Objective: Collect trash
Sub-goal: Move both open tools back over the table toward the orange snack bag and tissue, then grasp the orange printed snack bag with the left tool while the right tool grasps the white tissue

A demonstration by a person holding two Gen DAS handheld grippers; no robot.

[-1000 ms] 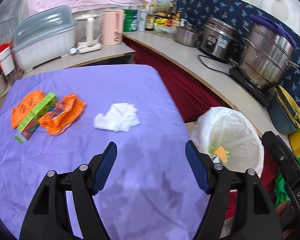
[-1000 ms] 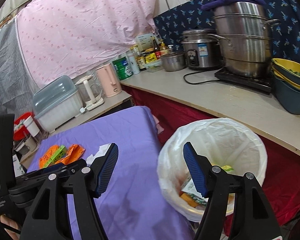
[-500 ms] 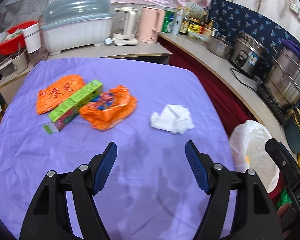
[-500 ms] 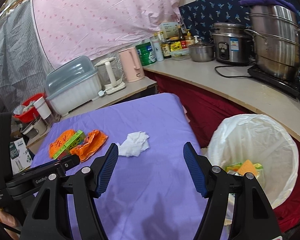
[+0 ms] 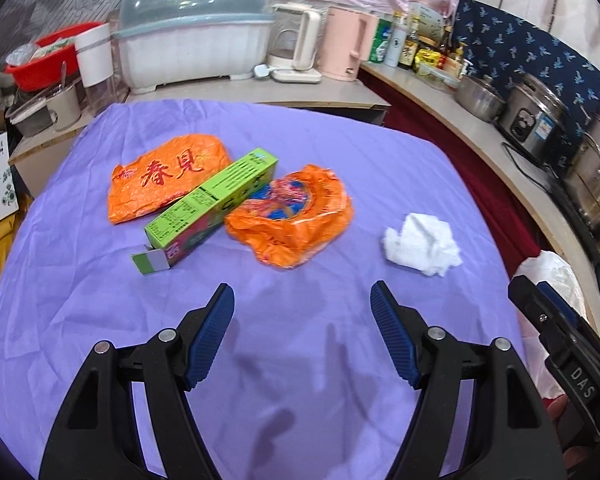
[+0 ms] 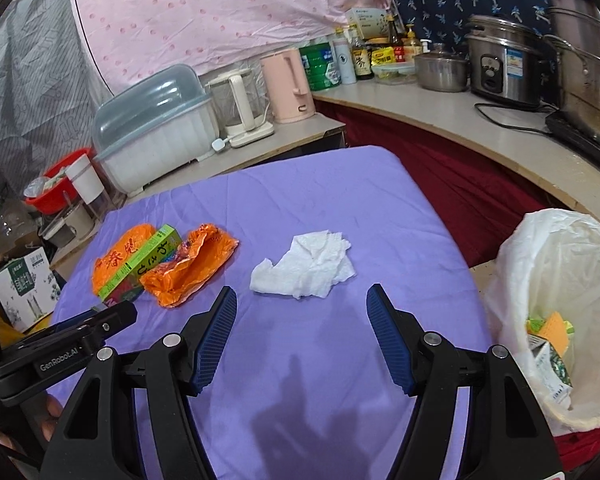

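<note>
Trash lies on the purple tablecloth (image 5: 300, 360): from the left wrist, a green box (image 5: 210, 204) rests between two orange wrappers (image 5: 162, 178), a white tissue (image 5: 422, 244) off to the right. The left gripper (image 5: 302, 314) hangs spread and empty.

From the right wrist, the tissue lies just beyond the right gripper (image 6: 302, 314), also gaping and empty; the lined bin (image 6: 512, 264) stands right.

Orange wrapper (image 5: 166, 178) is showing red characters "春見"; right gripper body (image 5: 576, 364) is reading "DAS"; left gripper body (image 6: 60, 354) is reading "GenRobot.AI"; green box (image 6: 140, 266) print is staying too small to read
</note>
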